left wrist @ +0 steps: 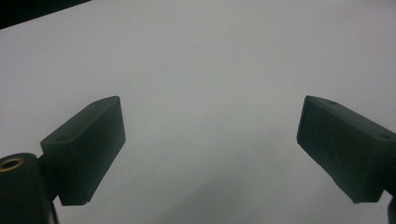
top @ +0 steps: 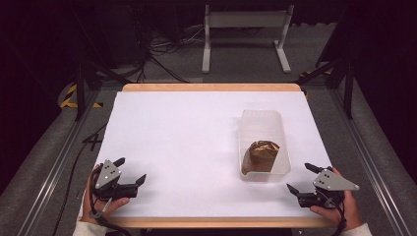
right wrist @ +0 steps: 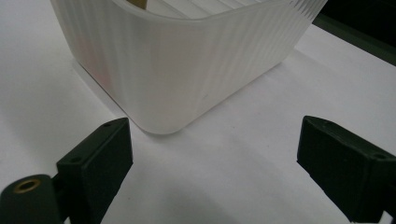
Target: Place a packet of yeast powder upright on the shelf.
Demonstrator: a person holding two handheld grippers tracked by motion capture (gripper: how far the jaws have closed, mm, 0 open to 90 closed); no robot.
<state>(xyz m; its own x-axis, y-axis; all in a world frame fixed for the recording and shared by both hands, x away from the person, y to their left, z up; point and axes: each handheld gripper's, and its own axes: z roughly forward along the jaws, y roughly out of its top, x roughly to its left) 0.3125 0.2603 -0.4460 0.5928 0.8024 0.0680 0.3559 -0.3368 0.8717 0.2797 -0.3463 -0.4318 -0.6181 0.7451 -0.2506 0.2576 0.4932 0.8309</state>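
A person's two hands rest at the near edge of a white-topped table [top: 172, 132] with a pale wooden rim, each holding a black two-jaw gripper capped by a grey three-cornered plate. The left gripper [top: 132, 171] sits low over the bare white surface, its jaws spread wide apart with nothing between them; in the left gripper view [left wrist: 211, 140] the gap between the two black jaws holds plain tabletop alone. The right gripper [top: 301, 178] likewise stands with its jaws wide open and empty. Just ahead of them, and slightly toward the left jaw in the right gripper view [right wrist: 215, 149], rises the rounded corner of a translucent, ribbed plastic container [right wrist: 187, 70], near the jaw tips but not touching them. From the high view, the same rectangular container [top: 260, 120] lies just beyond the right gripper's jaws and well apart from the left gripper's. Inside it, at the end nearest the right gripper, sits a crumpled brown, shiny wrapped lump [top: 260, 156]. No brand, label or writing can be read on the container, its contents or the grippers. Beyond the table stands a grey metal frame [top: 246, 34] on the floor.
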